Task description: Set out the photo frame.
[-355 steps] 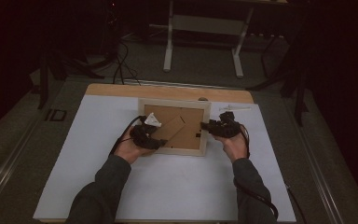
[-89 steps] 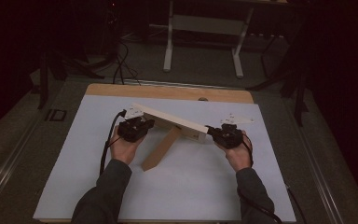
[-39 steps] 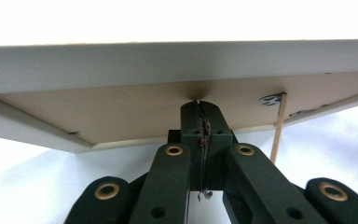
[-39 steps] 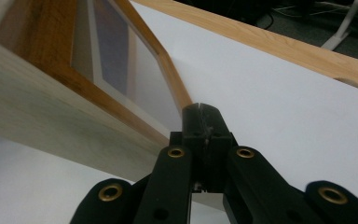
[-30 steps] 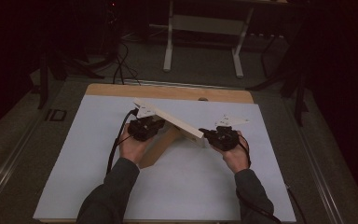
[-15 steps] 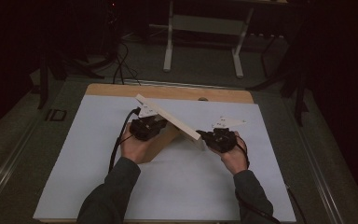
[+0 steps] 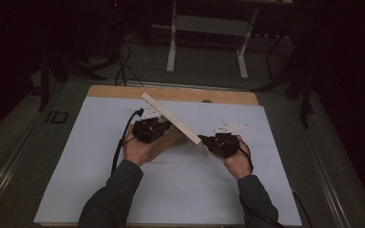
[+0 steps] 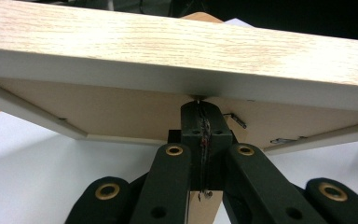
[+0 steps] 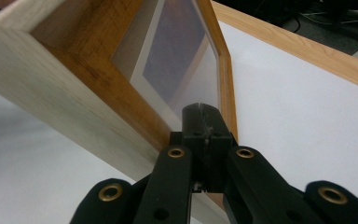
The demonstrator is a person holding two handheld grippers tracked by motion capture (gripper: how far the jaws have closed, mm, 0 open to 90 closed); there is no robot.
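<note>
High view: wooden picture frame (image 7: 171,118) tilted on edge above white table sheet (image 7: 76,156), spanning left gripper (image 7: 153,128) and right gripper (image 7: 218,141), both pinched shut on it; best turned slowly, grips level, lower corner clear.

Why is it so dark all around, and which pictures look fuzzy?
High view: the room is dim, only the white table catches light. Left gripper view: the picture frame is sharp, with shadow beneath. Right gripper view: the near frame corner blurs.
</note>
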